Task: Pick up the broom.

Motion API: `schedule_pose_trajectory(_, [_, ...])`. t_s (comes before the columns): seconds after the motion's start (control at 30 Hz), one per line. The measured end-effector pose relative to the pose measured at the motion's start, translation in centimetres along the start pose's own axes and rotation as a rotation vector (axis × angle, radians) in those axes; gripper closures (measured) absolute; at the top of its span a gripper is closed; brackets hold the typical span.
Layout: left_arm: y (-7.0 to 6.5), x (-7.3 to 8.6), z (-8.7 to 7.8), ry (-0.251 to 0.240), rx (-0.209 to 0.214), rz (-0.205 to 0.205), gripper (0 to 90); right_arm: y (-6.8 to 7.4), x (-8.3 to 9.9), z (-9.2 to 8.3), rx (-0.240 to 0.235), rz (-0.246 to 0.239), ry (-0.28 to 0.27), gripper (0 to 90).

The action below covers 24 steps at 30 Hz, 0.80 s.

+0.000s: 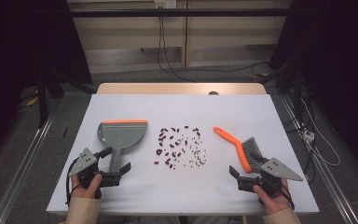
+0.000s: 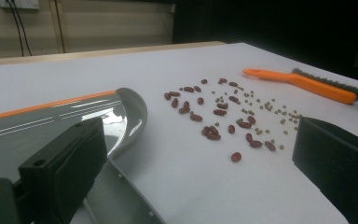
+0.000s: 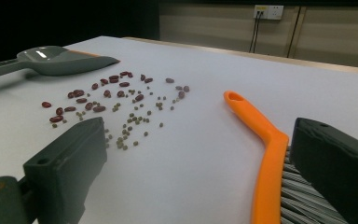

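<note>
**White desk, dustpan and brush lying free, both tools wide apart**

White sheeting covers the desk (image 1: 182, 196), and nearest its front edge two hands come up from below, each holding a tool. The left tool (image 1: 120, 159) sits at the near left, its jaws standing apart on either side of the handle end of the grey dustpan (image 1: 121, 135); in the left gripper view the handle runs up between the jaws with no pad pressing on it. The right tool (image 1: 247, 168) sits at the near right, jaws likewise apart, with the bristle end of the orange brush (image 1: 242, 147) between them and not clamped; in the right gripper view the orange back lies just beside the right-hand jaw.

Farther in, between dustpan and brush, a scatter of dark red beans (image 1: 170, 142) and smaller pale green beans (image 1: 196, 156) lies loose on the sheet, apart from both. The dustpan's orange lip points away from the person. Beyond the desk's wooden far edge, cables hang from a wall socket (image 1: 164, 3).
</note>
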<state>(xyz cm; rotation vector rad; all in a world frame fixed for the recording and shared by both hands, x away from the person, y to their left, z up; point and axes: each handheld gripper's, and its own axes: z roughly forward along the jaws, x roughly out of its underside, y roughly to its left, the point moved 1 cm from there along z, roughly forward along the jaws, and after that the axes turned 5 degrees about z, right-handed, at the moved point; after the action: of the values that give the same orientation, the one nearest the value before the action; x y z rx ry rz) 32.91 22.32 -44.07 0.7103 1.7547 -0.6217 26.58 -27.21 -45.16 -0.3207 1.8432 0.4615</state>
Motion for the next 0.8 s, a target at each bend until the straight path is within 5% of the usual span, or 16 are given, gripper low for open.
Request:
schedule_pose_trajectory(0.37, [0.0,-0.1,0.0,0.0,0.001,0.004,2.7,0.0,-0.3,0.2,-0.012,-0.006,-0.005,2.6])
schedule_pose_trajectory(0.47, [0.0,-0.2,-0.1,-0.009,-0.001,0.002,2.7,-0.1,-1.0,0.3,0.017,0.0,-0.025,2.9])
schedule_pose_trajectory(0.8, [0.0,-0.1,-0.1,-0.01,0.0,-0.001,2.6,-0.5,-2.3,1.4,0.047,0.002,0.027,3.8])
